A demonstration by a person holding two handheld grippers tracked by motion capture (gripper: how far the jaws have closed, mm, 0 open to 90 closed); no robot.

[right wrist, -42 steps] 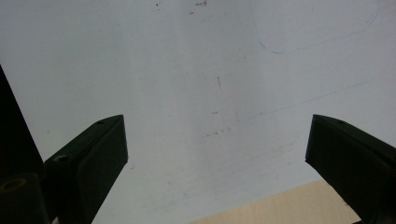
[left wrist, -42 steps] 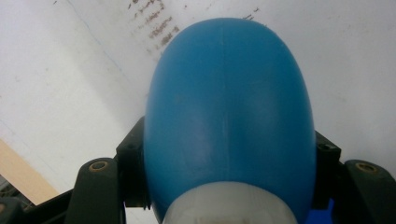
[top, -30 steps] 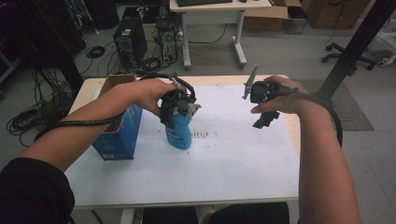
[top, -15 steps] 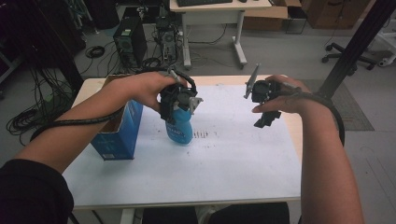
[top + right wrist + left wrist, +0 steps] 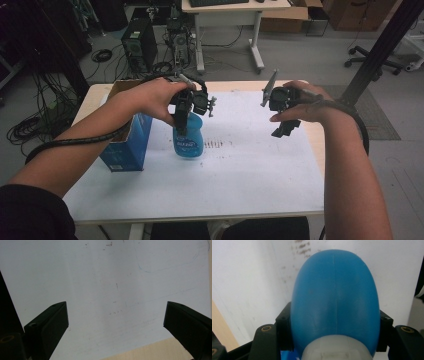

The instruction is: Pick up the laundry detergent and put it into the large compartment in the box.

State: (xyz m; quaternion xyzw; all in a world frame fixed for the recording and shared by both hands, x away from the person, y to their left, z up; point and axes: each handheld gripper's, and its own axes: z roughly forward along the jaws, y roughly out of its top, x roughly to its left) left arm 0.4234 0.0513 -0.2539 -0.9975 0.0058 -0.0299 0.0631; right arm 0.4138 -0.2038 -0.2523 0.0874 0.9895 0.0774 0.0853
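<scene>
The left gripper [image 5: 186,120] is clamped on the upright blue bottle [image 5: 188,139] from above, while the right gripper [image 5: 286,127], jaws apart, hovers well to its right.

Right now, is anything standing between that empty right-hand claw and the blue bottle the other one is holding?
Nothing visible does. The right gripper hangs open over bare white table, and the stretch across to the blue bottle, clamped in the left gripper, has no object in it.

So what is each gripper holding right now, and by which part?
The left gripper clamps the blue bottle by its upper body, just below the white cap. The right gripper holds nothing, jaws wide apart.
</scene>
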